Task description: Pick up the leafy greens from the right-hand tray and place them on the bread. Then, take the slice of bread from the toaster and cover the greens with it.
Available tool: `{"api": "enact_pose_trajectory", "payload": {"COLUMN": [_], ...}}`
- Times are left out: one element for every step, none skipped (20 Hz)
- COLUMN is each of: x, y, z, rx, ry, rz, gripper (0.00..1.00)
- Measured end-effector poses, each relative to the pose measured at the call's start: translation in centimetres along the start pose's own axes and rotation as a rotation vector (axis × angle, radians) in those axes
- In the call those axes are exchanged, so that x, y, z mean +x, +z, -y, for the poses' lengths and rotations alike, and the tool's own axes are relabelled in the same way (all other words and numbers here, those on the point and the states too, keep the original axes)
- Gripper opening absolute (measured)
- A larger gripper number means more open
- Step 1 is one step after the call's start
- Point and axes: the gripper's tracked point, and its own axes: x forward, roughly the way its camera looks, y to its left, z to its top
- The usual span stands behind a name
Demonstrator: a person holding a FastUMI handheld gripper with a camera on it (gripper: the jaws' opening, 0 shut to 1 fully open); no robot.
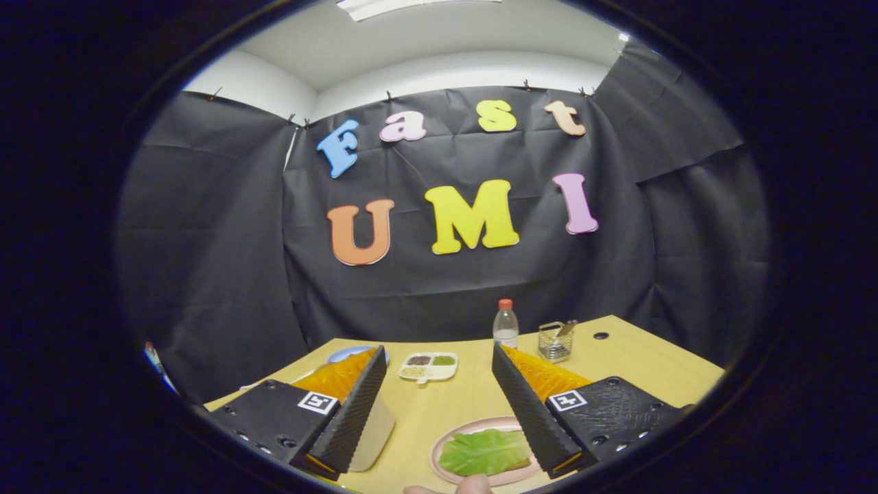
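Observation:
A green leaf (484, 451) lies flat on a pink plate (446, 473) on the wooden table, low between my fingers and close against the inner side of the right finger (531, 412). My gripper (437, 355) is open, with a wide gap and nothing held between the fingers. A pale cream flat shape (377, 436) pokes out from under the left finger (353, 412); I cannot tell whether it is the bread.
Beyond the fingertips sits a white divided dish (429, 368) with small fillings. A blue plate (343, 354) peeks out behind the left finger. A clear bottle with a red cap (505, 324) and a wire basket (554, 342) stand at the table's far edge. A person's fingertip (473, 484) shows by the pink plate.

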Motion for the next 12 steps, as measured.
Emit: {"api": "enact_pose_trajectory", "payload": {"x": [0.2, 0.4, 0.8, 1.2, 1.5, 1.9, 2.3, 2.6, 3.1, 3.5, 4.2, 4.9], "y": [-0.4, -0.8, -1.3, -1.6, -1.9, -2.3, -2.8, -3.4, -4.0, -4.7, -5.5, -6.2], "z": [-1.3, -2.7, -4.2, -5.3, -6.3, -7.1, -8.1, -9.0, -9.7, -10.7, -11.3, -11.6], "rx": [0.013, 0.027, 0.031, 0.022, 0.005, -0.005, -0.016, -0.026, -0.035, -0.048, -0.059, -0.066], "ry": [0.009, 0.022, 0.032, 0.037, 0.038, 0.04, 0.041, 0.043, 0.044, 0.059, 0.054, 0.043], "rz": [-0.002, -0.007, -0.015, -0.017, -0.019, -0.02, -0.024, -0.03, -0.038, -0.049, -0.062, -0.077], "gripper": [0.95, 0.95, 0.95, 0.95, 0.95, 0.95, 0.96, 0.95, 0.95, 0.95, 0.95, 0.95]}}
